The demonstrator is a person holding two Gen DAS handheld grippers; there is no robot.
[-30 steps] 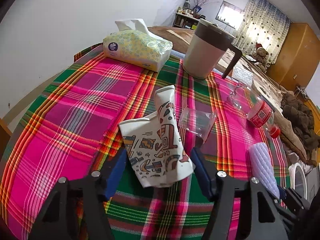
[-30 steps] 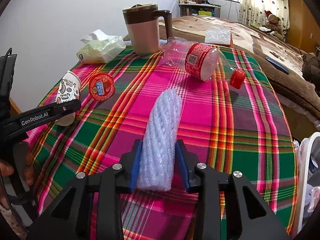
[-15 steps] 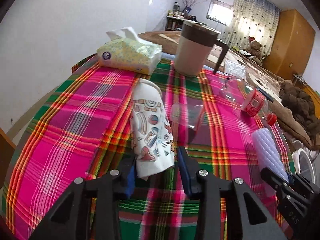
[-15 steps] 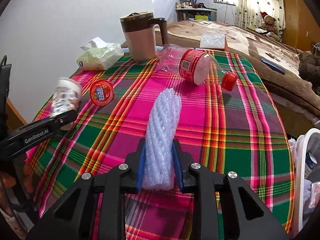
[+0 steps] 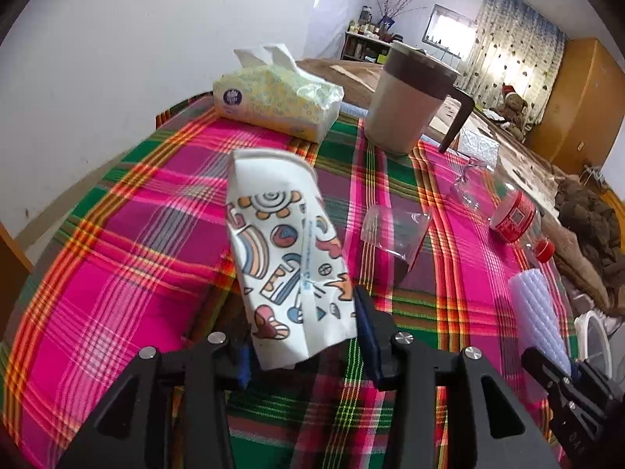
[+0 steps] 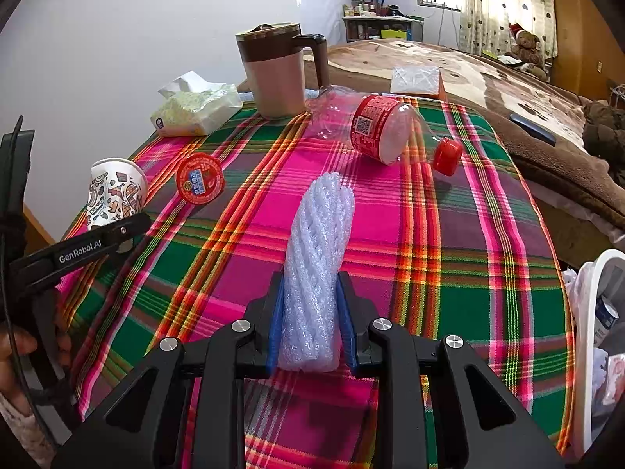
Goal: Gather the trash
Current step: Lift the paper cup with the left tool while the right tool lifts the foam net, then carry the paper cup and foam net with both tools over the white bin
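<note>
Left tool (image 5: pixel 304 336) just eased wider, clamping crushed paper cup (image 5: pixel 287 258) raised off plaid tabletop (image 5: pixel 117 273); right tool (image 6: pixel 310 320) squeezing foam sleeve (image 6: pixel 318 258), lifted above tabletop.

A plaid cloth (image 6: pixel 449 273) covers the counter. Ahead of the right claw (image 6: pixel 310 324) lie a crushed plastic bottle (image 6: pixel 375 129) and a red-lidded cup (image 6: pixel 200 179); farther off stand a brown jug (image 6: pixel 277 74) and a tissue pack (image 6: pixel 195 111).

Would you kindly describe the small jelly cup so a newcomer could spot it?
On the plaid tablecloth, look between the patterned paper cup and the empty bottle. The jelly cup lies on its side, clear-walled, the only thing with a round red foil lid.
</note>
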